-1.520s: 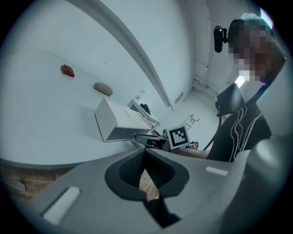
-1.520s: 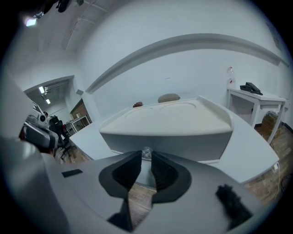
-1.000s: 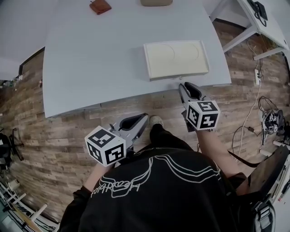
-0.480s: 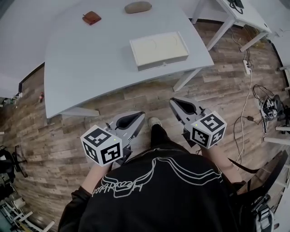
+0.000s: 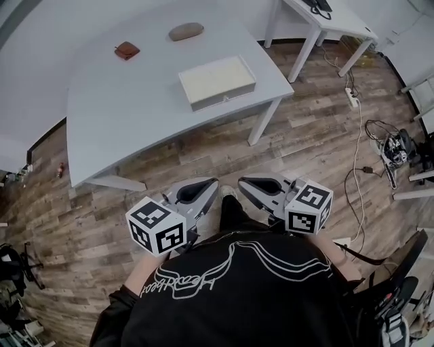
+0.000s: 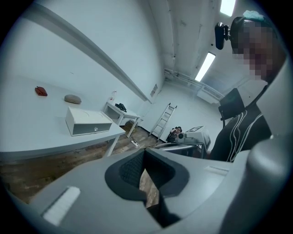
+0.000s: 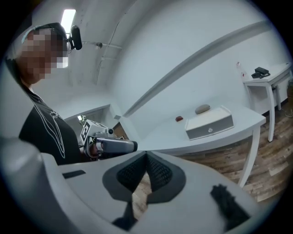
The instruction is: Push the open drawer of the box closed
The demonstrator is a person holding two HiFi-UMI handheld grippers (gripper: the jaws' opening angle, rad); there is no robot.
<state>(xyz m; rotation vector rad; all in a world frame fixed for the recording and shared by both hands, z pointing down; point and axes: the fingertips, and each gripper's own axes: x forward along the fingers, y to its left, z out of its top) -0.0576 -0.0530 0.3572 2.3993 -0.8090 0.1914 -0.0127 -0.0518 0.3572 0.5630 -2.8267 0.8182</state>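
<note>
The white box (image 5: 217,81) lies on the grey table (image 5: 122,115), far ahead of both grippers. In the left gripper view the box (image 6: 87,121) shows its drawer front flush with the case, with a small round knob (image 6: 95,129). The right gripper view also shows the box (image 7: 209,123) with its front flush. My left gripper (image 5: 210,184) is held low near the person's body, shut and empty. My right gripper (image 5: 244,181) sits beside it, pointing left, also shut with nothing in it. Their tips nearly face each other above the wooden floor.
A brown pouch (image 5: 127,50) and an oval grey-brown object (image 5: 186,31) lie at the table's far side. A second white table (image 5: 325,13) stands at the top right. Cables and a power strip (image 5: 352,95) run across the floor on the right. A ladder (image 6: 165,119) leans against the far wall.
The person has backed away from the table, so the box looks smaller and farther. The right gripper left the box's front, drew back to the body and turned to the left.
</note>
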